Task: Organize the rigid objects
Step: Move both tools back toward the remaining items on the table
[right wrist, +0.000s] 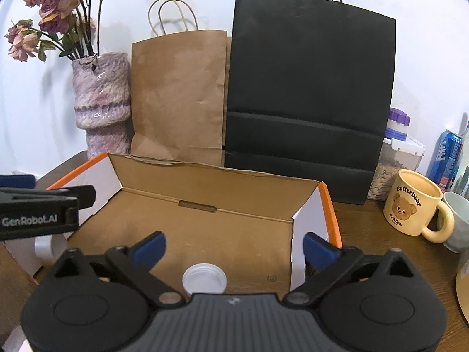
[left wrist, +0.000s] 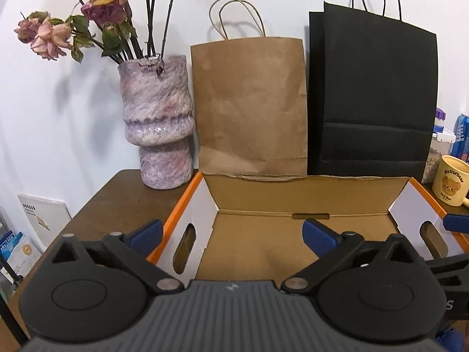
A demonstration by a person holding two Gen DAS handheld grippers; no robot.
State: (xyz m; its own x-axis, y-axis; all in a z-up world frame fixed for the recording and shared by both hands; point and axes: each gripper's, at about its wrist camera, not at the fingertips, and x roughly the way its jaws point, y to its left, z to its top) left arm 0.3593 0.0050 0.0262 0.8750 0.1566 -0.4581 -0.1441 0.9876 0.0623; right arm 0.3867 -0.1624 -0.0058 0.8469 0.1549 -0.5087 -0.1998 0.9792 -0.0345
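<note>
An open cardboard box [left wrist: 293, 196] with orange-edged white end flaps sits on the brown table; it also shows in the right wrist view [right wrist: 205, 182]. A small white round lid [right wrist: 204, 278] lies on the box floor near its front edge. My left gripper [left wrist: 233, 236] is open and empty over the box's left end. My right gripper [right wrist: 234, 249] is open and empty above the front of the box, just over the lid. The left gripper's body [right wrist: 38, 208] shows at the left of the right wrist view.
Behind the box stand a mottled purple vase [left wrist: 158, 123] of dried roses, a brown paper bag [left wrist: 249, 105] and a black paper bag [left wrist: 372, 96]. To the right are a yellow bear mug [right wrist: 413, 202], a grey cup [right wrist: 457, 220], a blue can [right wrist: 445, 158] and a jar of seeds [right wrist: 392, 161].
</note>
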